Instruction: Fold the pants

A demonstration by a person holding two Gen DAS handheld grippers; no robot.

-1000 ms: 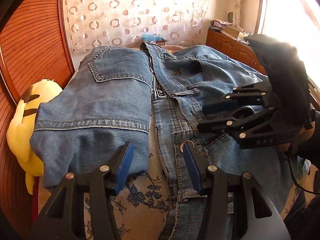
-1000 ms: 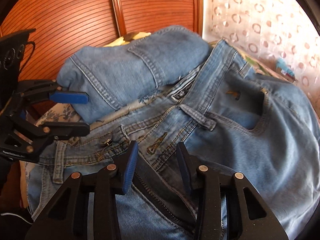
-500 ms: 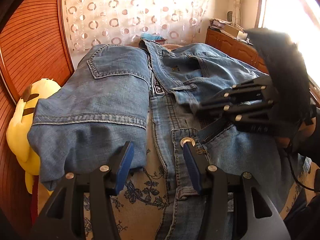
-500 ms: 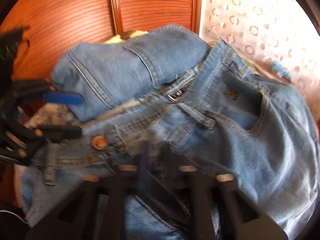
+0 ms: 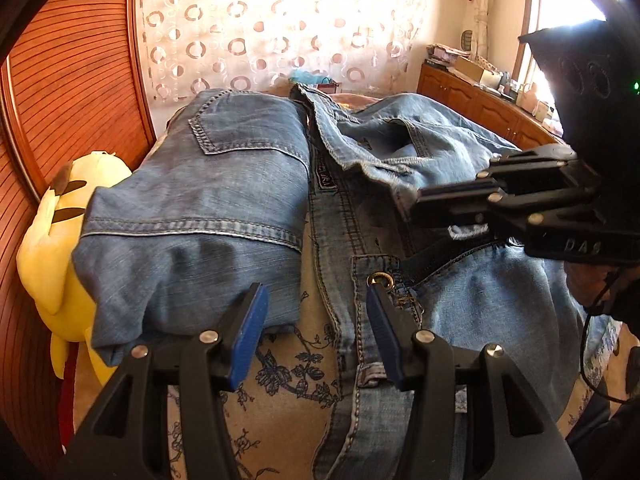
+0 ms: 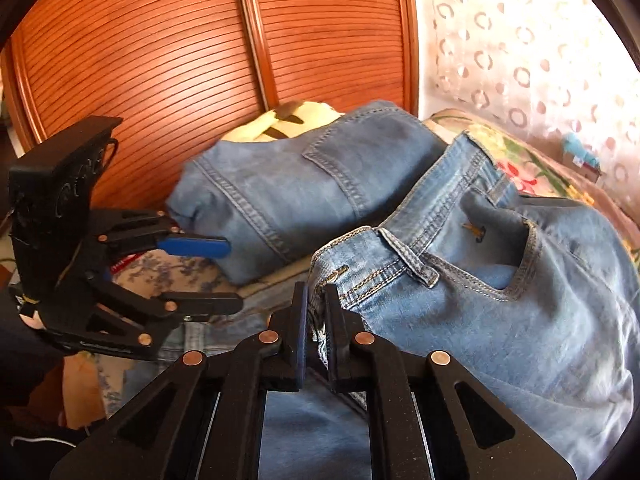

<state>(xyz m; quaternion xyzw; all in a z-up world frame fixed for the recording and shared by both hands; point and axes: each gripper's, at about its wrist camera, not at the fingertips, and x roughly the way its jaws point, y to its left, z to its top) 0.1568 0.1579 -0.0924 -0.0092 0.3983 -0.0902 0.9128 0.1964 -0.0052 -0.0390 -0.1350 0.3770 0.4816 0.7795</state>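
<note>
Two pairs of denim on this bed, so let me sort out which is which. Beyond the left gripper point(image 5: 316, 328) and off to its left side sits a faded blue pair of jeans already folded into a thick block point(image 5: 208, 216), back pocket up, resting against a yellow plush toy point(image 5: 52, 240). That one looks finished to me.

The lighter blue unfolded jeans point(image 6: 500, 300) are the job in hand. They lie spread front side up on the floral-print bed cover point(image 5: 280, 392), fly open, waistband running ahead of both tools. The right gripper point(image 6: 316, 312) has its jaws clamped shut on the waistband edge beside the buttonhole, and that flap looks lifted off the layer under it. The left jaws stand about half open with nothing between them, hovering just short of the metal rivet button point(image 5: 378, 279) on the other waistband flap.

So my read: very early on this pair. One corner is grabbed, no fold made. Left still needs its grip, then the halves get brought together and the legs doubled up.
</note>
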